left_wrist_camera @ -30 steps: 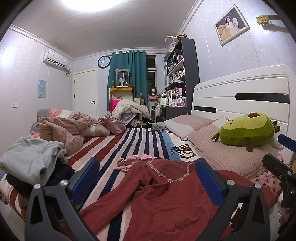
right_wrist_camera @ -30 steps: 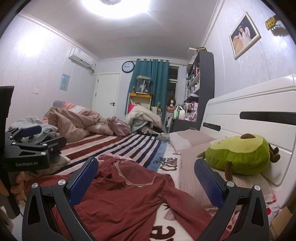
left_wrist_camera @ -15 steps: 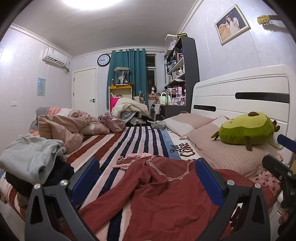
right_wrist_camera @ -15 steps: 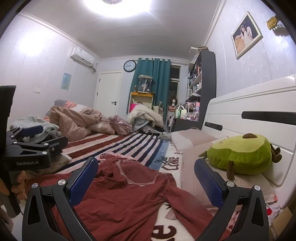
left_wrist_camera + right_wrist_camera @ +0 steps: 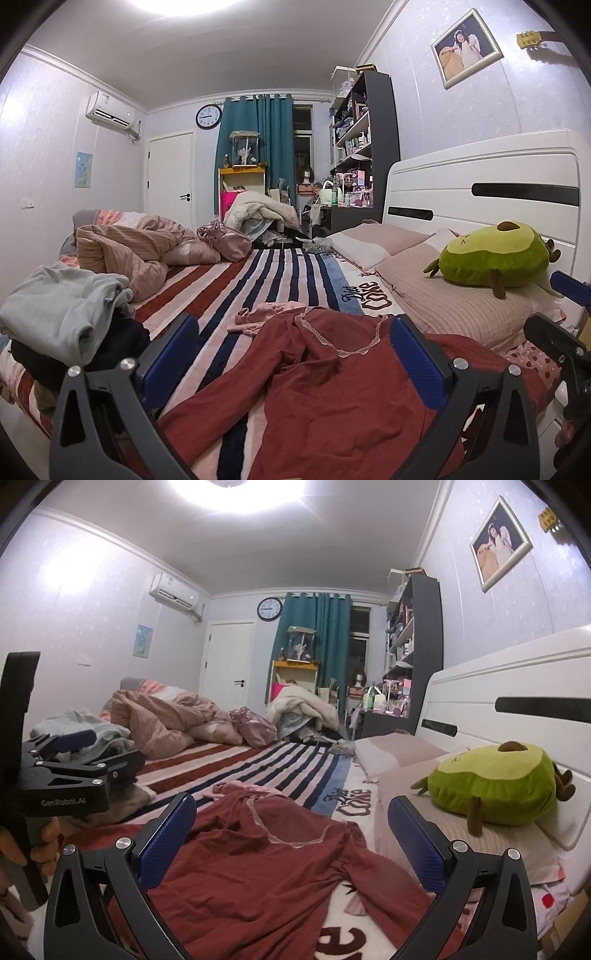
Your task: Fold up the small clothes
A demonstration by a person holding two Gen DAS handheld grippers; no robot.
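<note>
Barely any shift since earlier frames, both grippers hover low, jaws wide, holding nothing. Red garment [image 5: 332, 387] lies crumpled lower centre on striped blanket [image 5: 273, 280]; left gripper [image 5: 291, 354] and right gripper [image 5: 291, 834] probably pre-grasp, next pinch its edges and spread flat

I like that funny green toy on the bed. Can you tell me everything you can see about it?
The avocado plush toy is plump, soft-looking and bright green, with a paler yellow-green face showing small stitched closed eyes. A brown stem nub sits on top, and small brown arms and legs stick out. It lies on its side on the striped pink pillow, its back close against the white headboard. Neither gripper touches it.
</note>
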